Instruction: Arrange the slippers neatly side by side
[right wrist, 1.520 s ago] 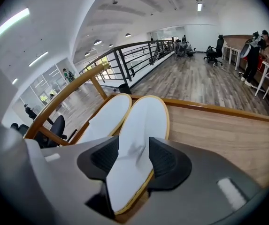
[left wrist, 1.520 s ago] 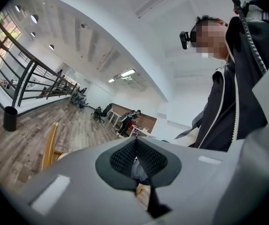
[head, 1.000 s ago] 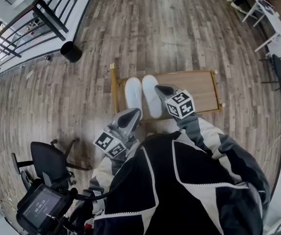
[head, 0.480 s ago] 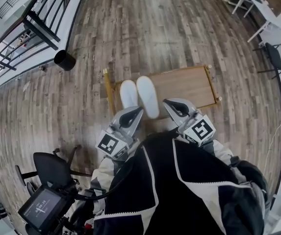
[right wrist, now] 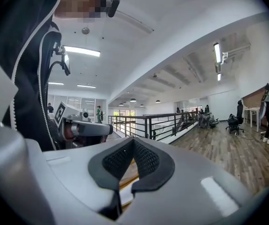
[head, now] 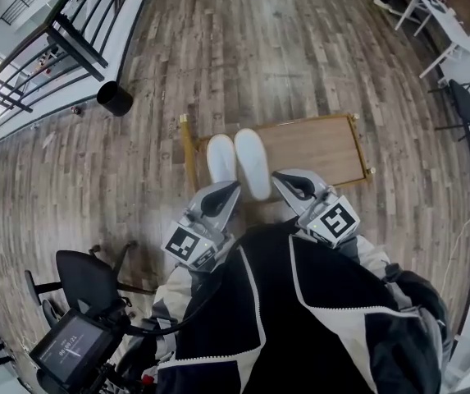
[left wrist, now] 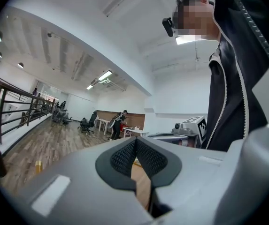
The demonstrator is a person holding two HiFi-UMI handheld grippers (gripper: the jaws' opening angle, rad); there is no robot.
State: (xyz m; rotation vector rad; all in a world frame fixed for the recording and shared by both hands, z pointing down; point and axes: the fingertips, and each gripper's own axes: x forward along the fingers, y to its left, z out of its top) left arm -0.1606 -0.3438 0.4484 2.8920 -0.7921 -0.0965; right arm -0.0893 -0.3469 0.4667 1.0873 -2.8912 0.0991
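White slippers (head: 249, 161) lie touching, side by side, at the left end of the wooden worktop (head: 317, 148). Left hand-held gripper (head: 221, 194) and right hand-held gripper (head: 289, 180) are both pressed together, empty, near the body. Arrangement looks complete. Next move: at most an alignment check.

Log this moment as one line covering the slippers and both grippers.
slippers: side by side on wooden table | left gripper: jaws shut, empty | right gripper: jaws shut, empty

Wood-plank floor (head: 284, 48); black railing (head: 62, 35) upper left, black bin (head: 115, 98) near it; white tables (head: 440, 23) upper right; ceiling strip lights (left wrist: 104, 75).
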